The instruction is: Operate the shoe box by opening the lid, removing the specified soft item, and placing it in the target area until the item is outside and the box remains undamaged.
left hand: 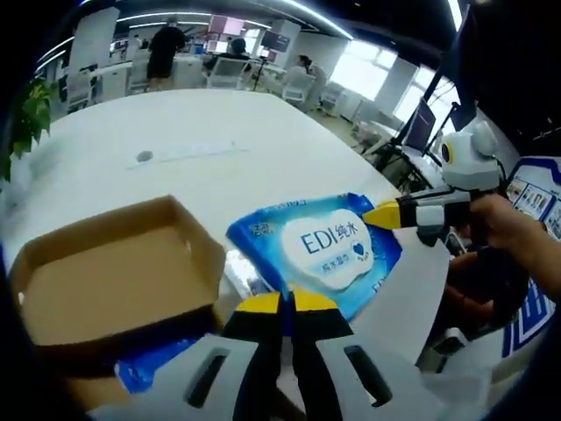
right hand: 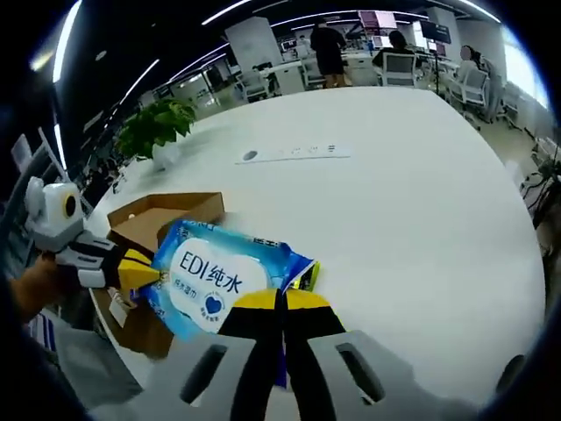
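In the left gripper view, the left gripper rose from the bottom edge with its 2 yellow-tipped jaws pressed together on the near edge of the blue wipes pack, so it was clamped on the pack. The pack lay flat beyond the jaw tips, over the white table, its white label printed "EDI" facing up. The right gripper came in from the right of that view, held in a person's hand, with its yellow tip touching the pack's far right edge.

To the left of the pack sat the open shoe box, brown cardboard with its inside showing, one corner just beside the pack. A further blue item showed beneath the box's near edge; what it was could not be told.

In the right gripper view, the right gripper had its 2 jaws closed together on the pack, which spread out to the left of the tips. The left gripper met the pack's opposite edge from the left. The box stood behind and below the pack, near the table's left edge. A green plant stood further back on the table.
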The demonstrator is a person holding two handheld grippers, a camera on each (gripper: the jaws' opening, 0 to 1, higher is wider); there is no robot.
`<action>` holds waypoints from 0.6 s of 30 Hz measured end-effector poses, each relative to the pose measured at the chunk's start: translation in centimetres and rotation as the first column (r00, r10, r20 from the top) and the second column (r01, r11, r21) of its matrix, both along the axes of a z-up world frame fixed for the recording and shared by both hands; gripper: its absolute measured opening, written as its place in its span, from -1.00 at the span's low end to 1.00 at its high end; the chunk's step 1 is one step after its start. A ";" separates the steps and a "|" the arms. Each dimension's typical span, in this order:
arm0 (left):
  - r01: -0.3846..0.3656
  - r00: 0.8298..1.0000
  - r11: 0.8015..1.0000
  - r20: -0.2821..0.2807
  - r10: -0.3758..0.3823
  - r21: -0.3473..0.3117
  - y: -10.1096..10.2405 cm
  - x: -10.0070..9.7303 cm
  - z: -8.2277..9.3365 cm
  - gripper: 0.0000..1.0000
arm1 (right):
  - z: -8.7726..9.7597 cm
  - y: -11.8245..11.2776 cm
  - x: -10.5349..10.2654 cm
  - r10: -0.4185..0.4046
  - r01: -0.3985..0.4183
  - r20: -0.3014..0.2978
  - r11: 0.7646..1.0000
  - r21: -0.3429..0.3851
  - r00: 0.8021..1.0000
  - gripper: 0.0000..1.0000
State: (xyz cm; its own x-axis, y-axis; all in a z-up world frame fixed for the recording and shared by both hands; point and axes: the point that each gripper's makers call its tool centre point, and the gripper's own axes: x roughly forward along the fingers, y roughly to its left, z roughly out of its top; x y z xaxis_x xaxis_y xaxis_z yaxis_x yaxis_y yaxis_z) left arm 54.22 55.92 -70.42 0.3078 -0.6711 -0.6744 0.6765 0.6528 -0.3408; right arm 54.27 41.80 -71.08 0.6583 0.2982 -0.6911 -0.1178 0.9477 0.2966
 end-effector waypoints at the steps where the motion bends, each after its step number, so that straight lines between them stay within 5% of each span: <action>1: 0.001 1.000 1.000 0.002 -0.001 0.010 0.1 0.2 -0.2 -1.00 | -0.2 0.1 0.1 0.004 -0.004 -0.003 1.000 -0.001 1.000 -1.00; 18: 0.042 0.998 0.995 0.034 -0.046 0.091 -0.4 0.6 -1.4 -1.00 | -4.9 0.2 1.3 0.032 -0.035 -0.058 0.999 -0.042 0.998 -1.00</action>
State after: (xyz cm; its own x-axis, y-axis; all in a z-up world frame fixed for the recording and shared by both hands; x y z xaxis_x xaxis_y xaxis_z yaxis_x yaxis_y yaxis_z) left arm 54.83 55.57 -71.84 0.3047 -0.6212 -0.7220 0.7162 0.6491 -0.2562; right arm 55.55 42.03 -75.99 0.6072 0.2887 -0.7403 -0.1335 0.9555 0.2631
